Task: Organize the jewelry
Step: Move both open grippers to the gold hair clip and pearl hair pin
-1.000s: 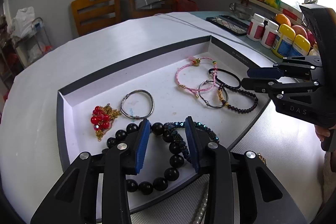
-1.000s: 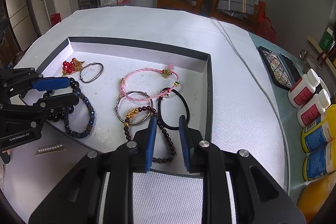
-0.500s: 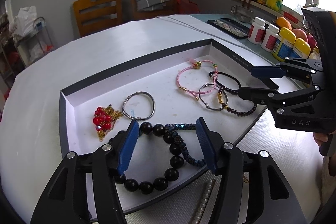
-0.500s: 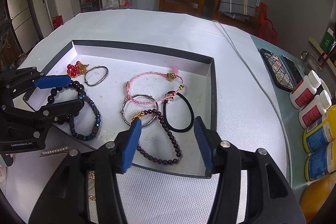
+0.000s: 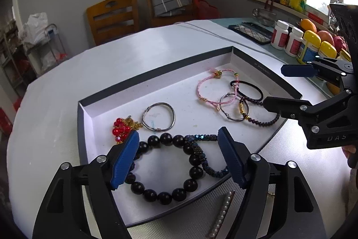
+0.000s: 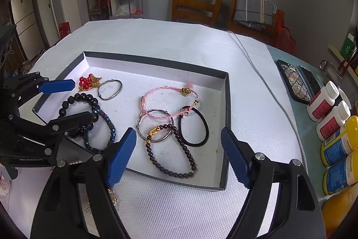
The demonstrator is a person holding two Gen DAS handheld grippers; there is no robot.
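Observation:
A shallow dark-rimmed tray holds the jewelry. At its left lie a black bead bracelet, a blue beaded bracelet, a red bead piece and a silver bangle. At its right lie a pink cord bracelet, a black hair tie and a purple bead bracelet. My left gripper hovers over the black beads, jaws opening, pressing on nothing. Over the purple beads, my right gripper is also opening and holds nothing.
A pearl strand and a gold piece lie on the mat in front of the tray. White and yellow bottles and a dark case line the right side. A cable crosses the table; chairs stand behind.
Both grippers' jaws have spread much wider, from narrow gaps to broad ones. The jewelry in the tray has stayed where it was.

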